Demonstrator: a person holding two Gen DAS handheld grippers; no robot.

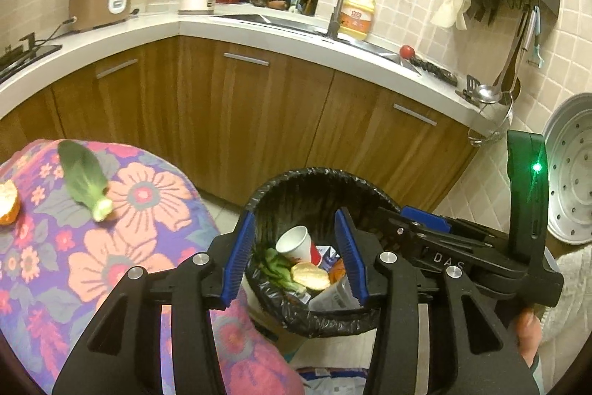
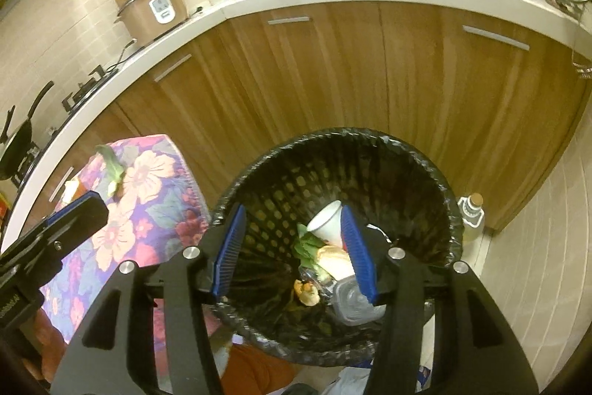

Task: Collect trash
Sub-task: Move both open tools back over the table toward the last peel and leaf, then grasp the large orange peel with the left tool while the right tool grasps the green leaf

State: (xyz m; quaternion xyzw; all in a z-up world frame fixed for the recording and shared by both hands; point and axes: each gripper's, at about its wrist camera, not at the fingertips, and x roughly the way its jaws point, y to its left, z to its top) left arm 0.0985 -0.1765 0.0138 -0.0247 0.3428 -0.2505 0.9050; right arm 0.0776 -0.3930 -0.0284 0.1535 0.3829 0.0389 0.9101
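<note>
**Two scraps are still waiting on the flowery table**

Two grippers are hanging over the trash bin point(image 2: 449, 210), and both are holding nothing. The jaws of the left gripper point(image 1: 296, 256) are standing wide apart, and the jaws of the right gripper point(image 2: 294, 254) are standing wide apart too. The bin, with its black bag, is sitting right ahead of both pairs of jaws and below them. Inside it a white paper cup point(image 1: 296, 243), some green leaves and a round bit of bread point(image 1: 310, 275) are lying in a heap.

The trash that is left is lying on the table point(image 1: 155, 247) with the flowery cloth. A green leaf point(image 1: 83, 178) is resting far off to the left of the left jaws and ahead of them. Its long side is running slantwise, with the pale stalk end pointing nearer to the jaws and the dark leafy end pointing away. An orange peel point(image 1: 8, 204) is sitting further left again, at the edge of the left wrist view.

I am guessing the leaf is the next thing to fetch. The left gripper is looking nearer to it, so it is looking like the one to swing left and reach across the leaf's thin side.
</note>
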